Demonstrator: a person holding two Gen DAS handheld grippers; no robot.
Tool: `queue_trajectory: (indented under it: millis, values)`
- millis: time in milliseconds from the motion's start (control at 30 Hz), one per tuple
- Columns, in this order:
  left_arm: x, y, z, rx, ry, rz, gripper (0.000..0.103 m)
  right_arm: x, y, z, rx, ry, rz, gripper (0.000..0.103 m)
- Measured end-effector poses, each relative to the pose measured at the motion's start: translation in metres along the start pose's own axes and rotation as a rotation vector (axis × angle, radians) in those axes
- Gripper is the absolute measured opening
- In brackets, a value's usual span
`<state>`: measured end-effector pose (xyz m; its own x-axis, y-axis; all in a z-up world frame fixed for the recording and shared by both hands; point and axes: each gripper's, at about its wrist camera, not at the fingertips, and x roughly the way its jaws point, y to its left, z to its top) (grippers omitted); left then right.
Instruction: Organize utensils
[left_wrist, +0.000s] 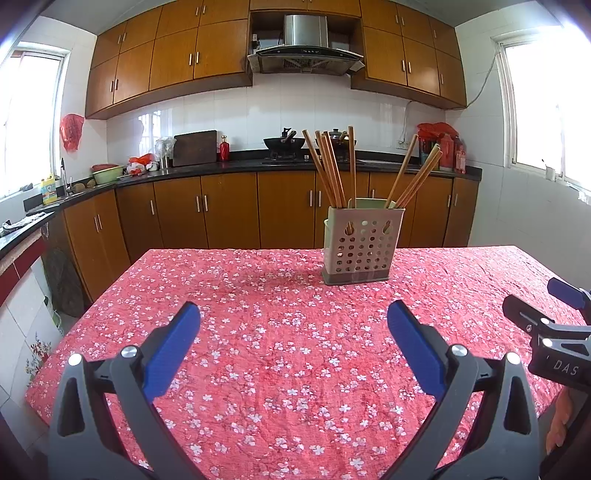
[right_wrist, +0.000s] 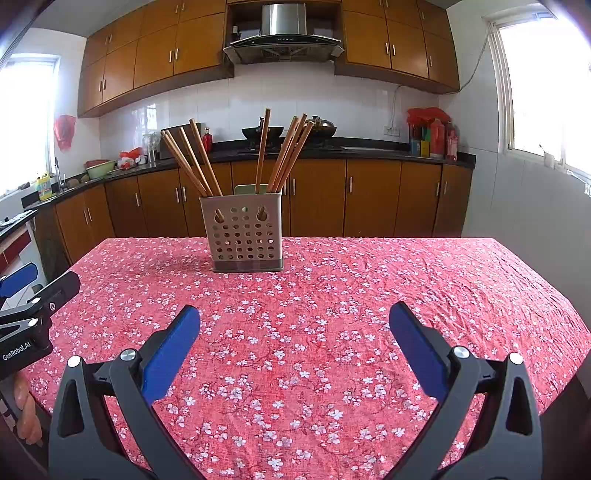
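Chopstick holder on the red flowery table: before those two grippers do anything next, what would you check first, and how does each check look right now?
1. Left gripper open and empty: ok, its jaws stand wide apart with nothing between them.
2. Right gripper open and empty: ok, the same.
3. Chopstick holder upright on the tablecloth: ok.
4. Chopsticks inside the holder: ok, all lean out of its top, in two fanned groups.
5. Loose utensils left on the cloth: none visible in either view.
6. Path from grippers to holder: ok, only bare cloth lies between.
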<state>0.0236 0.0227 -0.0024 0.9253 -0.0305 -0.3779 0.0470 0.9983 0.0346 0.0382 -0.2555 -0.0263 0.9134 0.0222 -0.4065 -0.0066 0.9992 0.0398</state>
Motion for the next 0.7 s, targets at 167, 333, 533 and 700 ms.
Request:
queue_trajectory:
  millis: [167,333,533,700]
  values:
    - [0.001,0.0005,-0.0001,-0.006,0.002,0.0,0.099,-0.0001,-0.0007,0.0,0.003,-0.001,0.001,0.101]
    - [0.0029,0.001,0.0002,-0.004,0.007,0.001,0.099,0.0,-0.0013,0.0004,0.007,0.003,0.002,0.101]
    - [0.0033,0.0011,0.0003,-0.006,0.007,0.002,0.099,0.0002,-0.0011,0.0007,0.009,0.006,0.002,0.101]
    - [0.0044,0.0018,0.0016,-0.007,0.009,0.003,0.099,0.0008,-0.0009,0.0007,0.014,0.007,0.002,0.101]
